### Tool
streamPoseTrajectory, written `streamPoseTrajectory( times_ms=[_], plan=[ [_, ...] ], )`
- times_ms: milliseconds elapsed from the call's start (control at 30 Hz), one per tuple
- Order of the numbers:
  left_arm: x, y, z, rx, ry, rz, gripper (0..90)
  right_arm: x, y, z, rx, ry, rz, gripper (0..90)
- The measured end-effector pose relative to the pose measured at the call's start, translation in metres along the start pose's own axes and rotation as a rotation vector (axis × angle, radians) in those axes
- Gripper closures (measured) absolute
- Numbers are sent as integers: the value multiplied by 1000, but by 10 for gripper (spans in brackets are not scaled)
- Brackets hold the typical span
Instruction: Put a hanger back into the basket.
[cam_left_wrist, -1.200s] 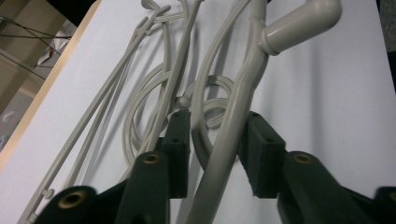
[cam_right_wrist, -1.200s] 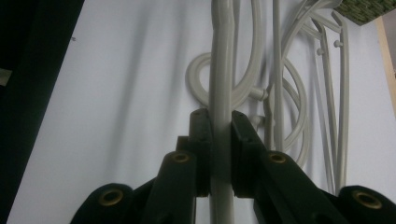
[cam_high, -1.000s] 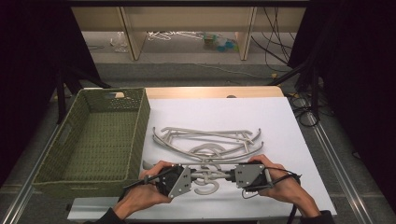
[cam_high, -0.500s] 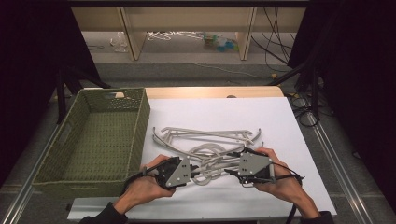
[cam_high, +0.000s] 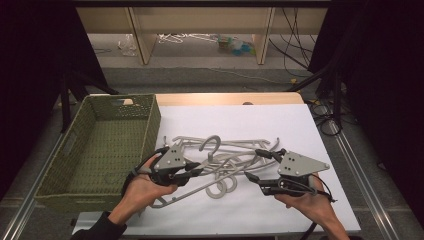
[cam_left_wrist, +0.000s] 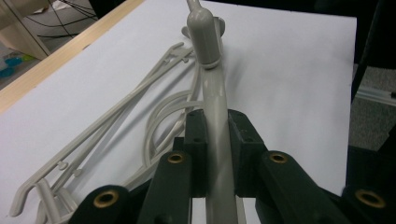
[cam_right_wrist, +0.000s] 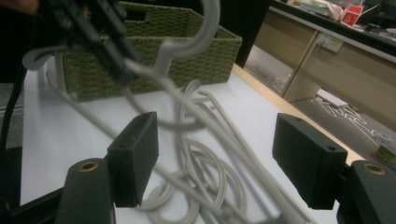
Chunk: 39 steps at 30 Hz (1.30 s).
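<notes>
The left gripper (cam_high: 192, 172) is clamped tight on the arm of a grey plastic hanger (cam_high: 212, 150); in the left gripper view the pads (cam_left_wrist: 197, 140) squeeze that arm (cam_left_wrist: 215, 116) from both sides, with the hanger's neck and hook running straight ahead of the jaws. Compared with a second ago, this gripper has come up off the white table (cam_high: 300, 125) and carries the hanger with it, so the hook now stands raised just ahead of its jaws, where earlier it lay flat among the others.

The right gripper (cam_high: 257, 167) has let go: its jaws have just been opening and now stand wide, with the far end of the lifted hanger (cam_right_wrist: 219, 135) passing through the gap between the pads (cam_right_wrist: 135, 156) without touching either. A second ago it was pinched shut at the pile, close opposite the left gripper; now it sits higher and farther out from it.

The remaining hangers (cam_high: 235, 182) lie tangled on the table below and between the two grippers. The green woven basket (cam_high: 100, 145) sits just beside the left gripper on its outer side, unchanged
</notes>
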<state>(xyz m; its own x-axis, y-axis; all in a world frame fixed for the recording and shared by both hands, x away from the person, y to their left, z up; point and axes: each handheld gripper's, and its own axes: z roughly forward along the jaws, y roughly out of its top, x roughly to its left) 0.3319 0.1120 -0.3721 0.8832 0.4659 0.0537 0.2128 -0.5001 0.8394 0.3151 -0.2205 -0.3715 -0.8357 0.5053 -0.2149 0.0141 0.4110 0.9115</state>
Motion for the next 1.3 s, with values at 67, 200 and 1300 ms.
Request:
streamPoseTrajectory(
  times_ms=[67,200,1300],
  plan=[
    [3,5,-11,-15,0,-26,790,3,-6,-1,11,15,10,325],
    [7,10,-21,-62,7,-62,790,9,-13,1,33,40,23,325],
    [102,-15,-170,-258,310,-251,791,10,-32,14,79,53,86,222]
  ],
)
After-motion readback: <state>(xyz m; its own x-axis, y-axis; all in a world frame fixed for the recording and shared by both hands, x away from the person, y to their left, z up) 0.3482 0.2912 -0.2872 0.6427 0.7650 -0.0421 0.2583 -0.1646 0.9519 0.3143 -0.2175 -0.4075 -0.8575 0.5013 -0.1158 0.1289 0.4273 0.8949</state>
